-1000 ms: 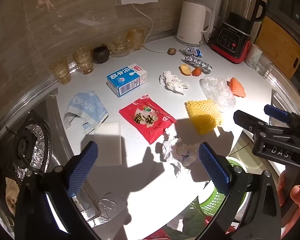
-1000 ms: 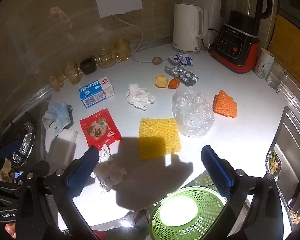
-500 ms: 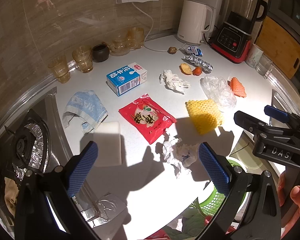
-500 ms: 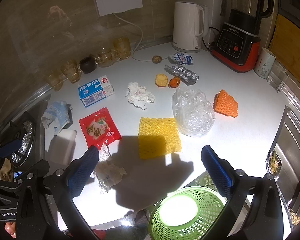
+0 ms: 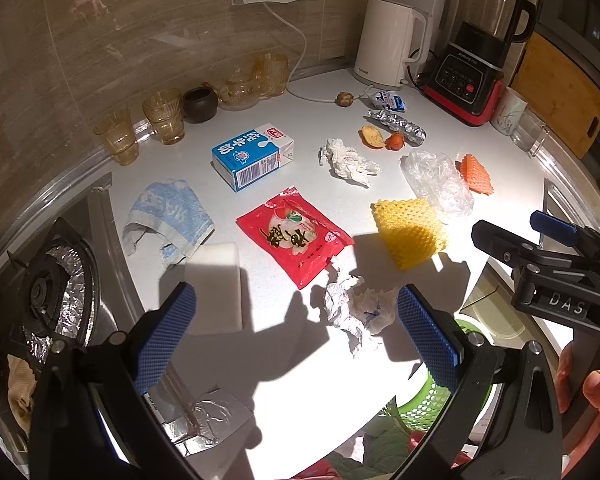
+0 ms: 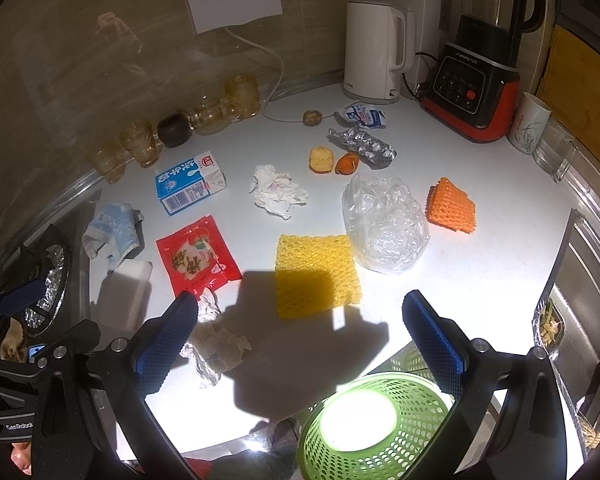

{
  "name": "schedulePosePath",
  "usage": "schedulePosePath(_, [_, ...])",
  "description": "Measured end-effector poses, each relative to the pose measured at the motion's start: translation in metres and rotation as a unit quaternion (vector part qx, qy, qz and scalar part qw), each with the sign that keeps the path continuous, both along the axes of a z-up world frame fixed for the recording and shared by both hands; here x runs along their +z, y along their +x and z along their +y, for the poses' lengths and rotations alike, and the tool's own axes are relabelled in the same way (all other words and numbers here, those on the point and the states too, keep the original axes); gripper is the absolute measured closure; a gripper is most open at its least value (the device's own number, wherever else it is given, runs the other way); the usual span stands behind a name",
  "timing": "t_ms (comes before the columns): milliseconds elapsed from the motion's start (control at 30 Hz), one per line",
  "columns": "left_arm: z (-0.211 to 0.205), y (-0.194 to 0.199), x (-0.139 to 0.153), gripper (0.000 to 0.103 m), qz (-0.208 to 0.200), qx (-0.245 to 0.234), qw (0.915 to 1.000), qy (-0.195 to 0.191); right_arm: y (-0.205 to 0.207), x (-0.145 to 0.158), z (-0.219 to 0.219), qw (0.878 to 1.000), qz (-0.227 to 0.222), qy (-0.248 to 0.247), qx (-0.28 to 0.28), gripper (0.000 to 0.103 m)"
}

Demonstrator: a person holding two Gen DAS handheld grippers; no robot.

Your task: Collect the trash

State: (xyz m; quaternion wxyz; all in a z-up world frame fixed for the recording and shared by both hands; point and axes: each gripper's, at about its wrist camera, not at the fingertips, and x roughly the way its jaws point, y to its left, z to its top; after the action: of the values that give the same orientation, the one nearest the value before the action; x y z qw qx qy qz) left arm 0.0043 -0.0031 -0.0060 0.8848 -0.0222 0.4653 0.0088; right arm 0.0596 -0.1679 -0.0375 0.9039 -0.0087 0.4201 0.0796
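1. At the left edge of the counter [image 5: 284,360] sits the stove burner [image 5: 40,292], wrapped in foil.
2. Near it lies a blue and white cloth [image 5: 168,212], and a white block [image 5: 214,284] touches the cloth's near side.
3. My left claw [image 5: 296,332] is wide open and holds nothing. It hangs over the near edge of the counter.
4. Between its blue fingers I see a crumpled white paper [image 5: 356,308]. It lies just in front of a red snack bag [image 5: 296,236].
5. Behind the red bag lies a blue milk carton [image 5: 252,154] on its side. Brown glass cups [image 5: 162,120] stand along the back edge.
6. In the middle lies another crumpled tissue [image 6: 276,190]. A yellow foam net [image 6: 316,274] lies in front of it, partly in shadow.
7. My right claw [image 6: 300,334] is wide open too, with nothing in it. It hangs over the near edge, in front of the yellow net.
8. A green basket [image 6: 380,424] sits low, just off the near edge, under my right claw.
9. A clear plastic bag [image 6: 384,226] touches the yellow net's right corner. An orange foam net [image 6: 452,206] lies just to its right.
10. Farther back lie a foil wad [image 6: 362,146], two bits of fruit peel [image 6: 334,160] and a small milk pouch [image 6: 362,116].
11. At the back right corner stand a white kettle [image 6: 374,52] and a red and black blender [image 6: 482,68].
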Motion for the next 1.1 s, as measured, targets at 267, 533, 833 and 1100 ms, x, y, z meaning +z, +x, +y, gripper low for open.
schedulePosePath(267, [-0.0016,0.0009,-0.0041,0.006,0.001,0.000,1.0000,0.000,0.0005,-0.0009,-0.0003,1.000,0.002,0.002,-0.003,0.002])
schedulePosePath(533, [-0.0002,0.0007,-0.0043,0.006,0.002,0.000,1.0000,-0.001,0.0003,-0.0015,-0.0015,1.000,0.002,0.002,-0.002,0.002])
schedulePosePath(833, [0.0018,0.0008,-0.0054,0.006,0.002,-0.001,1.0000,-0.002,0.0006,-0.0020,-0.0016,1.000,0.003,0.002,-0.002,0.002])
schedulePosePath(1100, [0.0031,0.0003,-0.0079,0.006,0.004,0.000,1.0000,-0.004,0.0009,-0.0026,-0.0016,1.000,0.003,0.003,-0.003,0.002])
